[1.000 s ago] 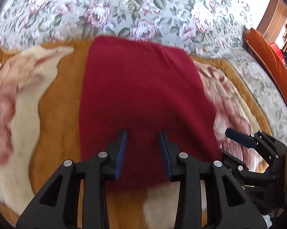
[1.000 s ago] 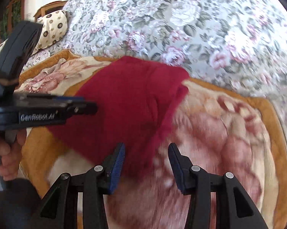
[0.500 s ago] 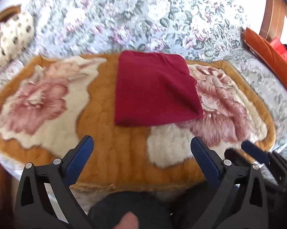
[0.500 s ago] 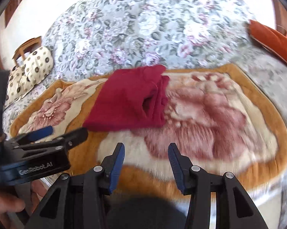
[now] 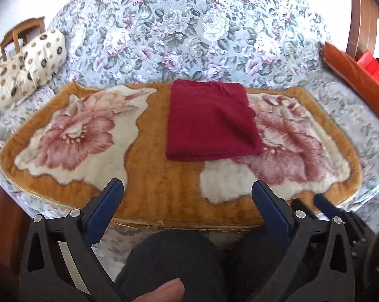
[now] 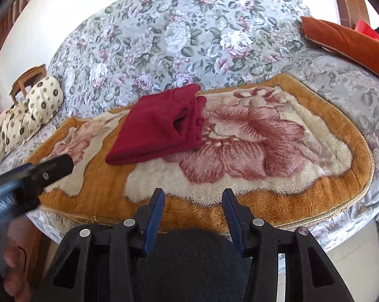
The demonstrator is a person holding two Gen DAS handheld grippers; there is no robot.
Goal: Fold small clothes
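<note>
Folded maroon garment (image 5: 209,120) on the floral plush blanket (image 5: 161,183); left hand-held gripper (image 5: 188,196) spread wide and right hand-held gripper (image 6: 193,202) parted, both level, near its front edge, holding nothing

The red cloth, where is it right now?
The folded red cloth lies on the flowered blanket, centre of the left wrist view, between its two printed flowers, clear of both grippers.

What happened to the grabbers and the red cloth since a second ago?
Both grippers, left gripper and right gripper, pulled back off the red cloth toward the person; the left one opened wide. The cloth stayed folded on the flowered blanket.
</note>
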